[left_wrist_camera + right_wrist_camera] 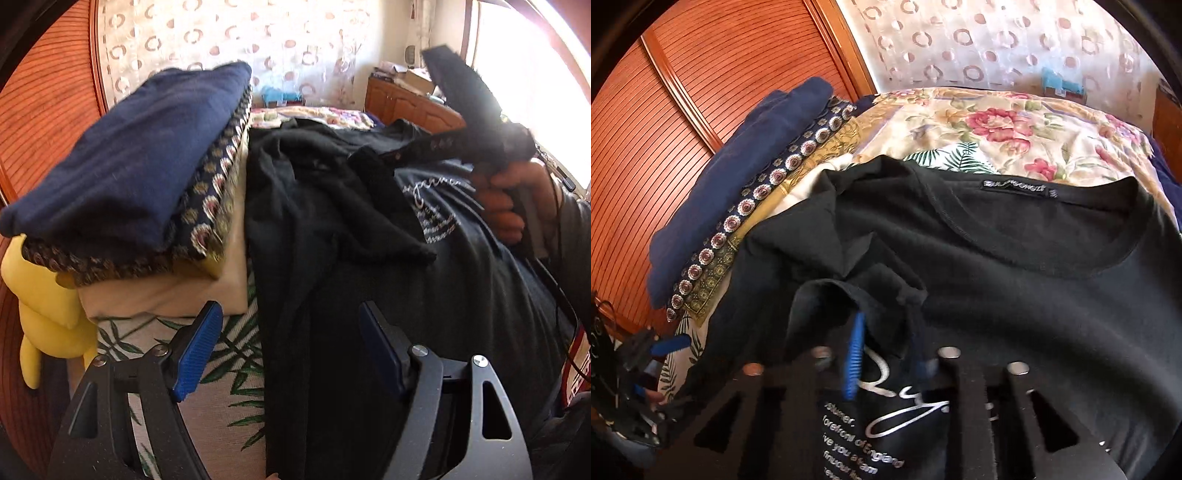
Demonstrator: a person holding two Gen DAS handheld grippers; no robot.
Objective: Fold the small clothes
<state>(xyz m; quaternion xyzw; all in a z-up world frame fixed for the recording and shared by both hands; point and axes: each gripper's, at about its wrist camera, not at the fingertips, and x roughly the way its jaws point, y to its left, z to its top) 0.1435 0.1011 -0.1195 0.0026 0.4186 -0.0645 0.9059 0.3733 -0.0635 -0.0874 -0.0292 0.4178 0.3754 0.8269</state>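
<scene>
A black T-shirt (1015,266) with white lettering lies spread on the bed, collar and label at the far side; it also shows in the left wrist view (369,266). My left gripper (288,347) is open above the shirt's left edge, holding nothing. My right gripper (886,354) has its blue pads a small gap apart with a bunched fold of the shirt's sleeve (849,310) between them. In the left wrist view the right gripper (491,140) is held in a hand above the shirt at the right.
A stack of folded clothes (129,166), navy on top, then a patterned piece and cream and yellow ones, sits to the left of the shirt. A wooden slatted wardrobe (665,110) stands at the left. The floral bedspread (997,125) lies beyond the shirt.
</scene>
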